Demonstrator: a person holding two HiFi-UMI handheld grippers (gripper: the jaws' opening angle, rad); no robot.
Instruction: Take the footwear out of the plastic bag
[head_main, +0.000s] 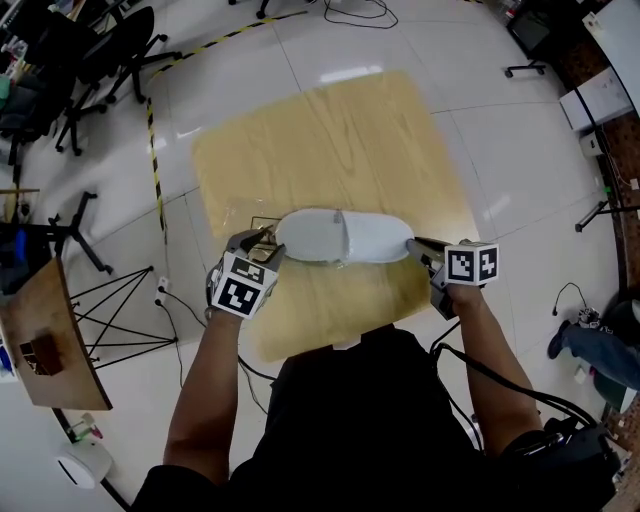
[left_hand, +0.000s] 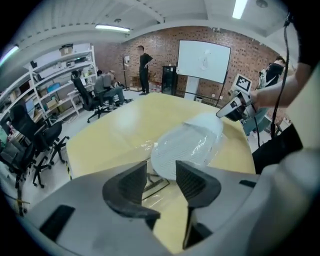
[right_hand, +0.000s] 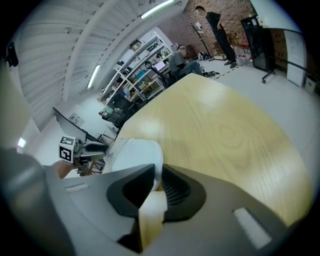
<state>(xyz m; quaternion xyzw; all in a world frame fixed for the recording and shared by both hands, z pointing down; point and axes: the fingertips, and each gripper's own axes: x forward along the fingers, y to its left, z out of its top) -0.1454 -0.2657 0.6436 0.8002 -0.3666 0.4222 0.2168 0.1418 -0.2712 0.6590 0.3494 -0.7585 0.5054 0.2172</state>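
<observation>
Pale wooden desk (head_main: 350, 140) on white tiled floor (head_main: 500, 150); office chairs (head_main: 100, 50) at desk's 10 o'clock. White slipper (head_main: 340, 236) held up over near part of desk, lying crosswise between both tools. Clear plastic bag (left_hand: 212, 142) glossy over its ribbed sole, crinkled film showing at sole's 9 o'clock. Right tool (right_hand: 155, 172) at slipper's 3 o'clock end, jaws clamped on white edge there. Left tool (left_hand: 161, 170) at 9 o'clock end, jaws spread wide, pads pressing nothing; slipper's rounded end just beyond tips.
</observation>
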